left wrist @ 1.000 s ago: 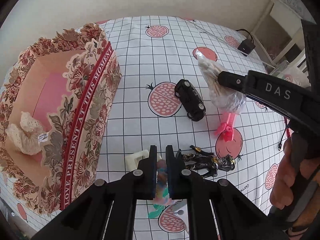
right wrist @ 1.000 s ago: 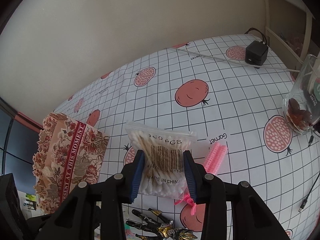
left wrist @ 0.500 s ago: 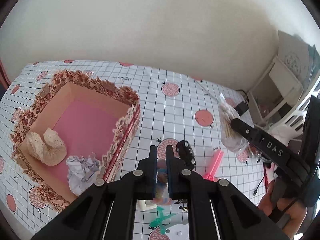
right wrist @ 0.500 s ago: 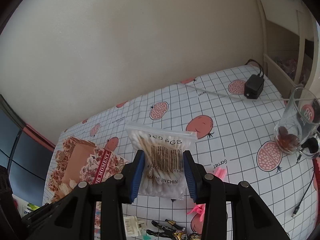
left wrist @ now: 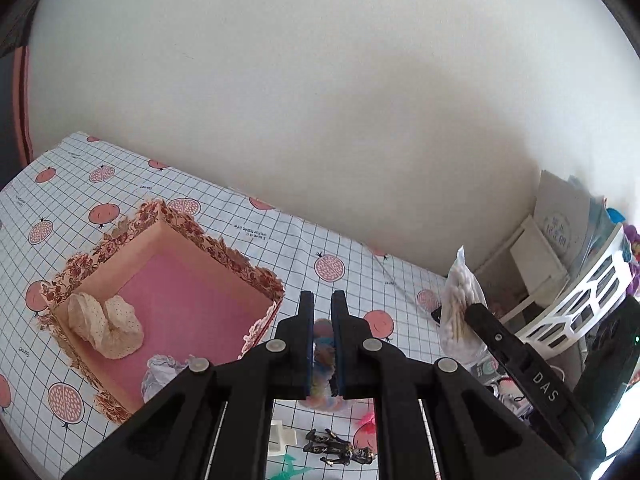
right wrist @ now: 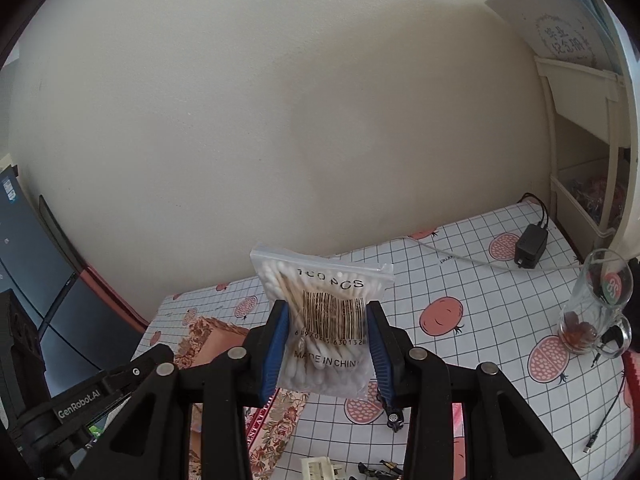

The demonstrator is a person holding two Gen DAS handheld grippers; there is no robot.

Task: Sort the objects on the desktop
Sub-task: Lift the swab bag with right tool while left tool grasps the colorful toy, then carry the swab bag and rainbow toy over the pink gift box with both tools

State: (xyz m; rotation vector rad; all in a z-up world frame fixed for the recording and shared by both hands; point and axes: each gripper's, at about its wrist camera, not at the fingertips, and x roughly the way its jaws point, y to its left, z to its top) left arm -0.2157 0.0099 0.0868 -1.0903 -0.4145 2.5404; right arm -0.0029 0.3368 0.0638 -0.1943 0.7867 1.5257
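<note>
My left gripper (left wrist: pixel 322 308) is shut on a small soft pastel thing (left wrist: pixel 322 360), pink, blue and yellow, held well above the table. Below and to its left stands the open floral box (left wrist: pixel 224 256) with a pink floor, holding a cream lace cloth (left wrist: pixel 106 326) and crumpled paper (left wrist: pixel 160 376). My right gripper (right wrist: pixel 327 312) is shut on a clear bag of cotton swabs (right wrist: pixel 324 280), also raised high. In the left wrist view that bag of cotton swabs (left wrist: pixel 460 304) shows at the right. The floral box (right wrist: pixel 208 336) lies low and left in the right wrist view.
On the checked tablecloth (left wrist: pixel 340 248) lie a black figure (left wrist: pixel 336 446), a white adapter (left wrist: pixel 280 438) and a pink clip (left wrist: pixel 366 418). A toy car (right wrist: pixel 394 416), a glass (right wrist: pixel 596 312), a black charger (right wrist: pixel 530 246) and a cable (right wrist: pixel 600 428) lie to the right. A white shelf (left wrist: pixel 576 300) stands there too.
Both grippers have risen with their loads, so the table looks smaller and farther below. The left view has tipped and rolled, and now looks down into the box.
</note>
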